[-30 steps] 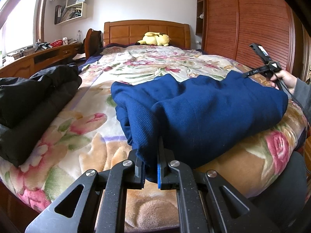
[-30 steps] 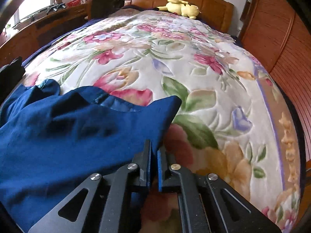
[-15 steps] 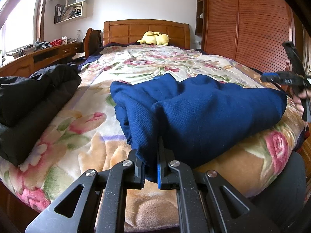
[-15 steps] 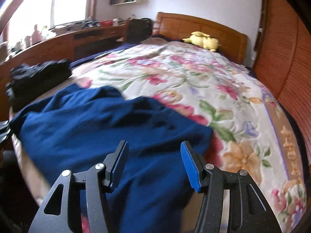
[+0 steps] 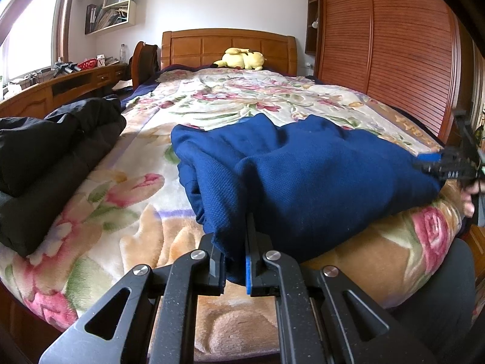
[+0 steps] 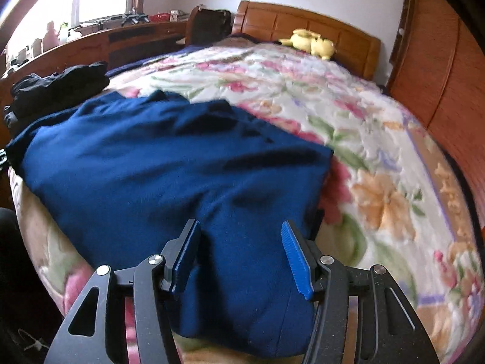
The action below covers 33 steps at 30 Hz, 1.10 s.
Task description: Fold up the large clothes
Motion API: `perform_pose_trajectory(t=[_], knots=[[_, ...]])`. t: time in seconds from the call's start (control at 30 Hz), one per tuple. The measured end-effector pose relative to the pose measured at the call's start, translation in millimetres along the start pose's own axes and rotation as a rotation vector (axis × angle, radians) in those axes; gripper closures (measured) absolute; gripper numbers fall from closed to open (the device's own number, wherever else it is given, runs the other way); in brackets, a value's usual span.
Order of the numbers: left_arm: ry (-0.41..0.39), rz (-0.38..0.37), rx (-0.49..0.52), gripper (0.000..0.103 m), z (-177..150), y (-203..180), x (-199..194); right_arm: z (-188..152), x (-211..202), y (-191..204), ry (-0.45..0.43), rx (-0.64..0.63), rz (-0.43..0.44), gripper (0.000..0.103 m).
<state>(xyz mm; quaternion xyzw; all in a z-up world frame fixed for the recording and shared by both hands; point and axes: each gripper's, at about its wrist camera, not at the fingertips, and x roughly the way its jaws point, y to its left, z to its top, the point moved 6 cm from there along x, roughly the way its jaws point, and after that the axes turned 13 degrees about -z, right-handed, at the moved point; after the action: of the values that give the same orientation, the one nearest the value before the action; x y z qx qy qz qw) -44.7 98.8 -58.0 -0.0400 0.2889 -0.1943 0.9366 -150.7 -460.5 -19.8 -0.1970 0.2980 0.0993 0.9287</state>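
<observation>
- Dark blue knitted garment (image 5: pixel 303 163): spread in a bunched, partly folded heap across the foot end of the bed, on the cream plush blanket with pink and orange flowers (image 5: pixel 230 97); near edge draped over the blanket's front edge
- Left gripper (image 5: pixel 235 261): black fingers with blue pads closed tight on a fold of the garment's near left corner, cloth pinched between the pads
- Right gripper (image 6: pixel 239 257): fingers spread wide, nothing held; positioned low over the garment's near right edge (contact with the cloth cannot be told, view blurred), blue cloth visible between and below the pads
- Same right gripper seen from the left wrist view at the garment's far right end (image 5: pixel 445 163)
- Black padded jacket (image 5: pixel 45 157): heaped on the blanket's left side, apart from the garment
- Yellow plush toy (image 5: pixel 241 58): lying at the wooden headboard (image 5: pixel 197 45)
</observation>
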Motion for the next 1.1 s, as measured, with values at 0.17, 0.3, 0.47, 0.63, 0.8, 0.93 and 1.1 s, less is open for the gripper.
perform_pose_trajectory(t=[0.17,0.3,0.47,0.63,0.8,0.93,1.1], knots=[[0.007,0.004,-0.002,0.093,-1,0,2,-10,13,2,-0.003,0.035,0.014,0.046],[0.009,0.006,-0.003,0.093,-1,0,3,-9,10,8,-0.007,0.037,0.008,0.045],[0.003,-0.013,-0.002,0.096,4,-3,3,-14,8,11,-0.013,0.037,0.005,0.045],[-0.048,-0.035,0.052,0.098,40,-18,-2,-17,6,10,-0.017,0.067,0.016,0.045],[-0.117,-0.092,0.139,0.098,106,-55,-1,-18,3,9,-0.020,0.095,0.024,0.045],[-0.137,-0.154,0.272,0.098,155,-118,15,-18,-3,1,-0.027,0.154,0.052,0.045],[-0.100,-0.270,0.421,0.099,191,-215,55,-22,-33,-25,-0.076,0.234,0.054,0.045]])
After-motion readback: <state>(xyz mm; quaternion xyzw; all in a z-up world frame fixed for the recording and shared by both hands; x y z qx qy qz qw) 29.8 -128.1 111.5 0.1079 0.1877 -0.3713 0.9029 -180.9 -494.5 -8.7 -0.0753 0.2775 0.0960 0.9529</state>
